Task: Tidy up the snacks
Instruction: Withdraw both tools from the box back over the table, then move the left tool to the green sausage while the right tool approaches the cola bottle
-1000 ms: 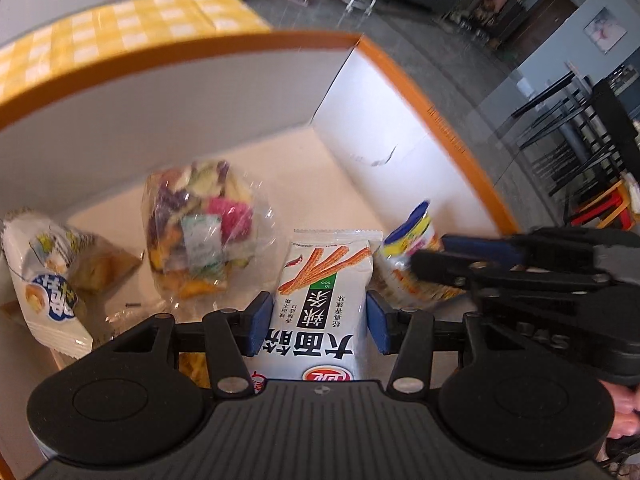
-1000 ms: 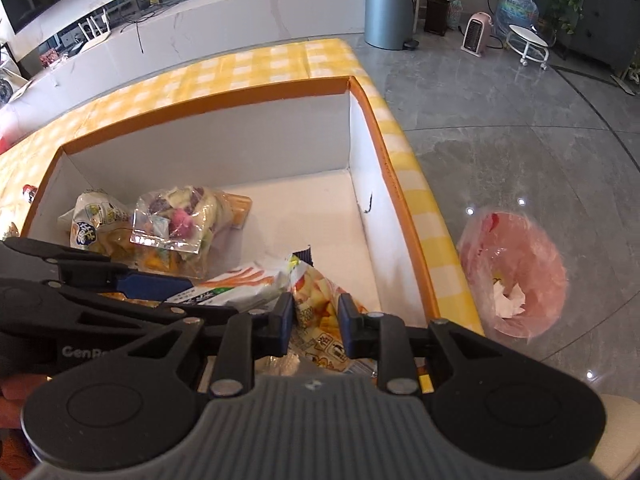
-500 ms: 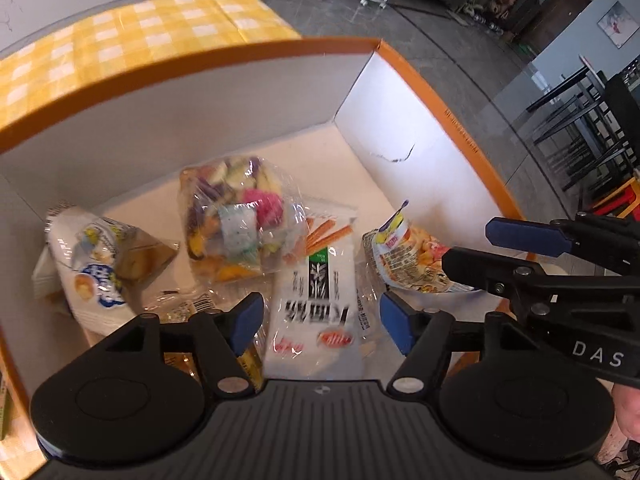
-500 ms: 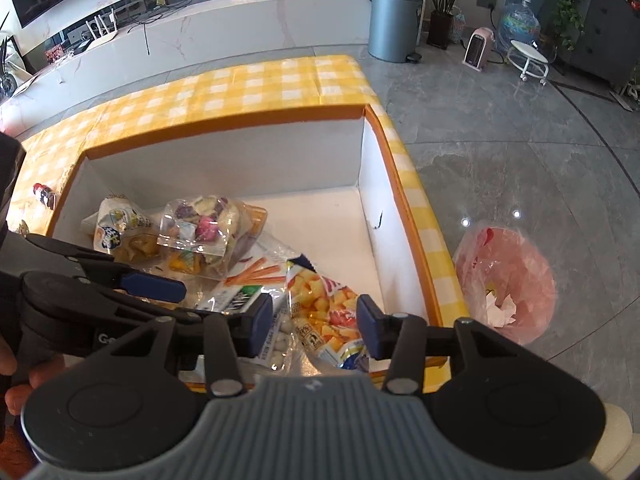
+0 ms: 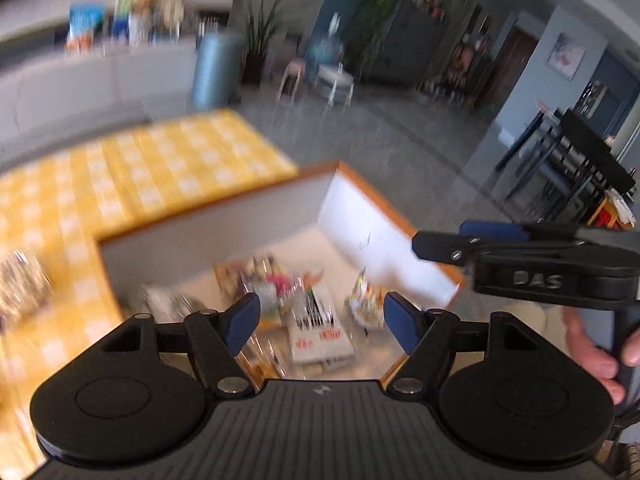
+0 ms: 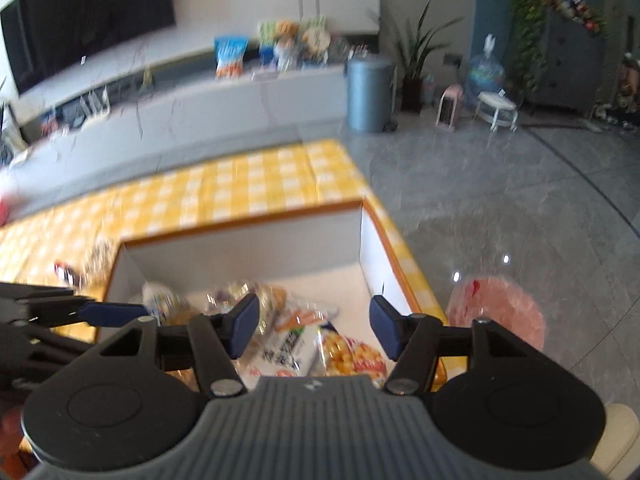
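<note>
A white box with an orange rim sits on the yellow checked table and holds several snack bags. Among them are a white stick-snack pack, a clear bag of mixed pieces and an orange-yellow bag. My left gripper is open and empty, raised above the box. My right gripper is open and empty above the box's near right part; it also shows at the right of the left wrist view. Both views are blurred.
A loose snack lies on the yellow checked tablecloth left of the box, and small items lie there too. A pink-lined bin stands on the floor right of the table. A grey bin stands farther back.
Both grippers have opened wide, let go of their snack bags in the box, and risen up and back. The stick-snack pack and orange-yellow bag now lie in the box.
</note>
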Demonstrator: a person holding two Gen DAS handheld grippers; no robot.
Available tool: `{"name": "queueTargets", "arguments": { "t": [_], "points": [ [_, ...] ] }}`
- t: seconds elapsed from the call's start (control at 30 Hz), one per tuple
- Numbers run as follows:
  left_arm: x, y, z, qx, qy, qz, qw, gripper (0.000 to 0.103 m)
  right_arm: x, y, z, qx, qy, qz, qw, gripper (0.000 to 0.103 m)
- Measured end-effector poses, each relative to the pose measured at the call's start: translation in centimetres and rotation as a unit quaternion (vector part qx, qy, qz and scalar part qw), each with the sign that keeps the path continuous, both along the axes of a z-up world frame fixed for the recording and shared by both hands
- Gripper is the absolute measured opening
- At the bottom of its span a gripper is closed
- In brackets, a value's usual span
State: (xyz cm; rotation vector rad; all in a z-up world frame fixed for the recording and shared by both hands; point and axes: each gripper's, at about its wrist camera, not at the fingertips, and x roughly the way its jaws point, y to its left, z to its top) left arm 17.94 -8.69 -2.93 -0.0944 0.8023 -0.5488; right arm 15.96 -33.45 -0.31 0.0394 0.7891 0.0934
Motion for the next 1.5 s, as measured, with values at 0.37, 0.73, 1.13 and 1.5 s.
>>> {"name": "queueTargets", "arguments": {
  "t": [0.37, 0.73, 1.13, 1.5],
  "points": [
    [-7.8, 4.0, 3.5, 0.044, -0.196, 0.087, 0.9758, 0.088, -5.0, 5.4, 0.8, 0.047, -0.104, -0.011, 0.993, 0.067],
    [-10.3, 9.9, -0.1, 0.108, -0.152, 0.181, 0.9657, 0.088, -8.1, 14.1, -1.8, 0.059, -0.139, 0.011, 0.988, 0.068],
    [-14.7, 18.3, -3.9, 0.142, -0.107, 0.271, 0.9459, 0.088, -10.5, 22.7, -5.6, 0.020, -0.138, 0.098, 0.985, 0.068],
    [-14.7, 21.0, -6.3, 0.127, -0.088, 0.275, 0.9490, 0.085, -10.5, 27.8, -8.7, -0.010, -0.106, 0.160, 0.981, 0.056]
  ]
}}
